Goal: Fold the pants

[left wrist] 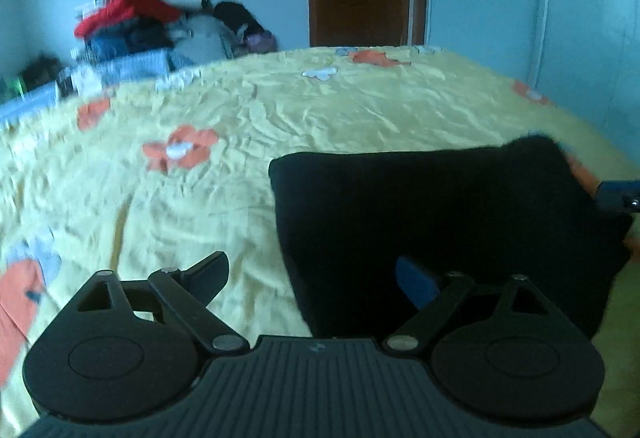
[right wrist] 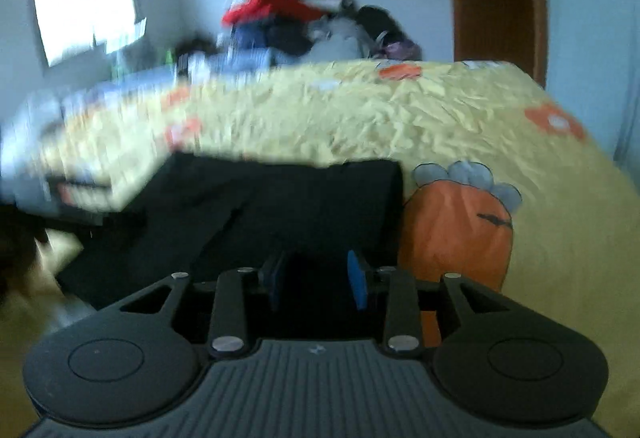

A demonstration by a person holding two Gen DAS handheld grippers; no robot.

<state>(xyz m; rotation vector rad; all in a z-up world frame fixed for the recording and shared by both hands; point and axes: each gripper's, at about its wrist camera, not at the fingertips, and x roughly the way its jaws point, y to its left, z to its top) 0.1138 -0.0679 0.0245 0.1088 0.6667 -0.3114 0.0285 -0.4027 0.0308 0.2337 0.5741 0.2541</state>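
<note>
Black pants folded into a flat rectangle on the yellow bed; left tongs released, right tongs partly closed, grip unclear.

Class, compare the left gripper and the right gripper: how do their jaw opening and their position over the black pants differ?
The left gripper stands wide open; the right gripper is much narrower. The left gripper straddles the left edge of the black pants, with one finger over the yellow bedsheet; the right gripper sits wholly over the pants. Both have blue pads.
</note>
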